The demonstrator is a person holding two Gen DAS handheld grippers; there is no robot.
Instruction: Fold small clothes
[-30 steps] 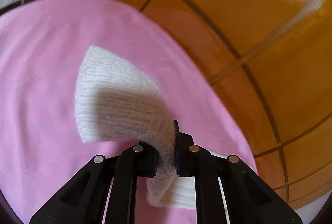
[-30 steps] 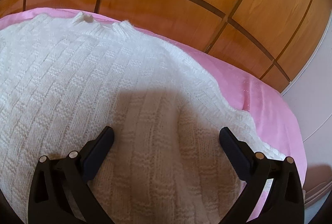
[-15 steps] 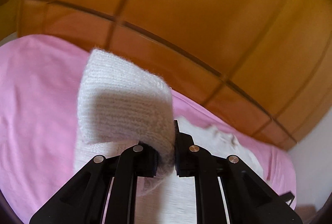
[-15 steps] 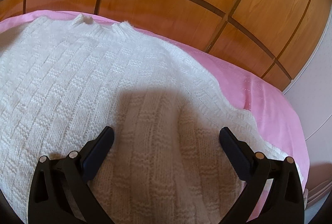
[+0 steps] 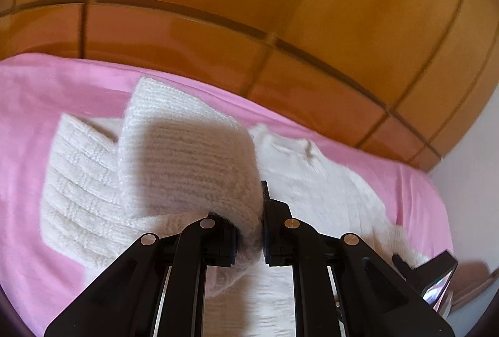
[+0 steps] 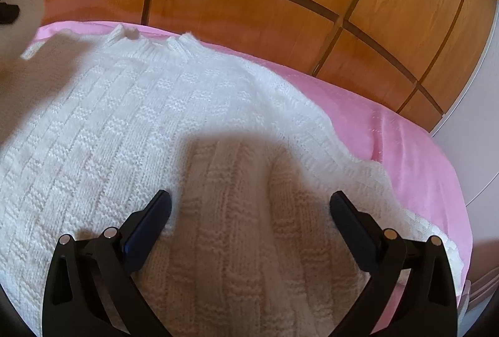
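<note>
A small white knitted sweater (image 6: 149, 118) lies flat on a pink sheet (image 6: 414, 156), collar toward the wooden wall. My left gripper (image 5: 249, 231) is shut on the sleeve cuff (image 5: 184, 162) and holds it lifted above the sweater's body (image 5: 315, 190). The raised sleeve and the left gripper's tip show at the far left of the right wrist view (image 6: 25, 3). My right gripper (image 6: 249, 209) is open and empty, low over the sweater's lower right part, with a folded sleeve (image 6: 237, 206) lying between its fingers.
A wooden panelled wall (image 6: 249, 6) rises right behind the pink sheet. A white wall or door (image 6: 480, 131) stands at the right. The sheet's edge drops off at the right. My right gripper's tip shows at the lower right of the left wrist view (image 5: 436, 271).
My left gripper has swung right with the sleeve, from over bare pink sheet to over the sweater's body. The right gripper has stayed still and open.
</note>
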